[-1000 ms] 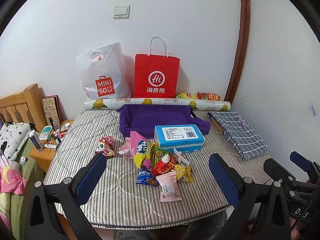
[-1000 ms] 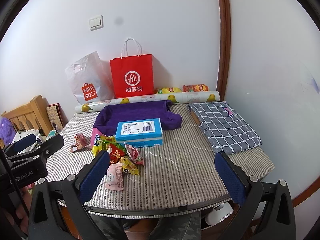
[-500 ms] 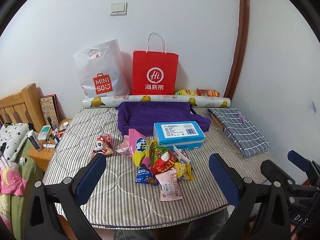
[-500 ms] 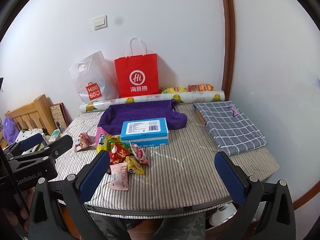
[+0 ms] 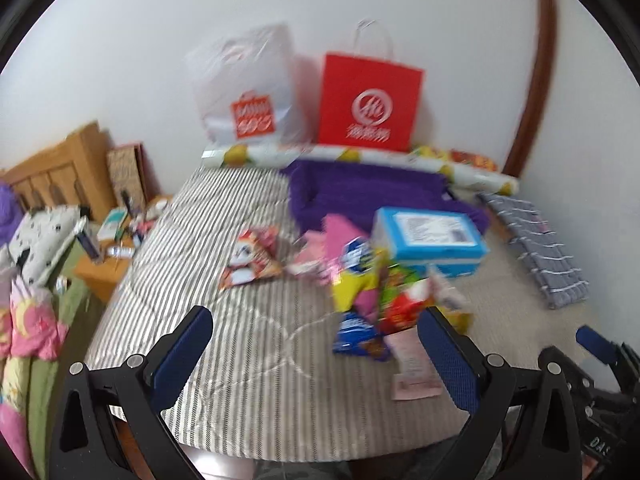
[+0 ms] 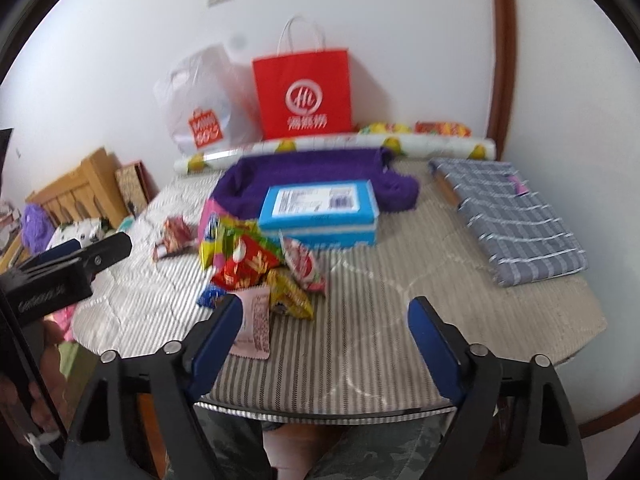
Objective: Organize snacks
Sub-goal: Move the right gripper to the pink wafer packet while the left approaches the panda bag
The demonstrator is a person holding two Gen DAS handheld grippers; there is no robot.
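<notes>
A: Both tools hang over the near edge of the striped quilted worktop (image 6: 360, 280), angled down toward the heap of bright foil snack packets (image 6: 256, 264). The left hand-held gripper (image 5: 316, 356) is spread wide with nothing in it. The right hand-held gripper (image 6: 324, 332) has its jaws closing, and only bare cloth lies between them.

B: So where should the first grab go?

A: I'd say the flat pink sachet (image 6: 254, 328), nearest the edge and just beside the right tool's left finger. It lies flush on the cloth, so I'd come in low and pinch one edge rather than press from above. The crinkled bags behind overlap each other, so take the top one only.

B: How many are there?

A: It's blurred, so roughly: about eight packets in the main heap, plus one red-and-white packet (image 5: 250, 258) lying apart to the left. One blue-and-white cardboard box (image 6: 318, 214) sits behind the heap, touching it. One purple fuzzy cloth tray (image 6: 316, 176) is behind that, likely where they go. Against the wall stand one red paper bag (image 6: 304, 94) and one white plastic bag (image 6: 200, 104).
</notes>
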